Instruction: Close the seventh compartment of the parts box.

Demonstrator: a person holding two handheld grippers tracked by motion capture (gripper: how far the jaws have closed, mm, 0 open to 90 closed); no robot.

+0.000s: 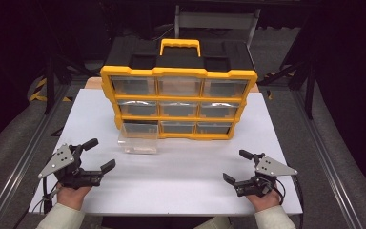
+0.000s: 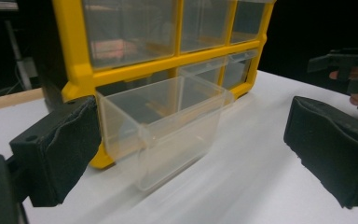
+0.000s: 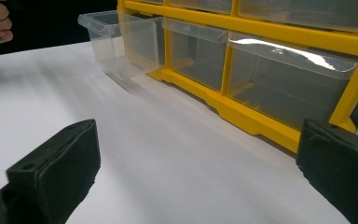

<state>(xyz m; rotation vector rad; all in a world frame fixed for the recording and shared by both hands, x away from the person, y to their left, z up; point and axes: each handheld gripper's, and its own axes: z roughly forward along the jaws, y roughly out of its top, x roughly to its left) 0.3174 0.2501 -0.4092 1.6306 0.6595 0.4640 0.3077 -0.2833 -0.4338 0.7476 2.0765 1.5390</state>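
So there's a yellow and black organizer [image 1: 178, 102] standing upright toward the far side of the white desk [image 1: 181, 181], three rows of three clear drawers, with a yellow carry handle [image 1: 179, 46] on top. The bottom-left drawer [image 1: 137, 138] is pulled most of the way out of its slot and sits on the desk in front of the cabinet; from the left gripper view it looks empty, and its back end is at the mouth of the slot [image 2: 161, 123]. Whether it's fully free of the frame is hard to call.

The left claw [image 1: 103, 153] sits near the front-left part of the desk, jaws spread wide with nothing between them, aimed at that drawer but well apart from it. The person's hand [image 1: 71, 194] grips it from below.

The right claw [image 1: 240, 166] is over at the front right, also wide open and empty, pointing toward the cabinet's lower row. In the right gripper view the pulled-out drawer [image 3: 121, 42] shows at the far left end of the row, while the other two bottom drawers sit flush in the frame.
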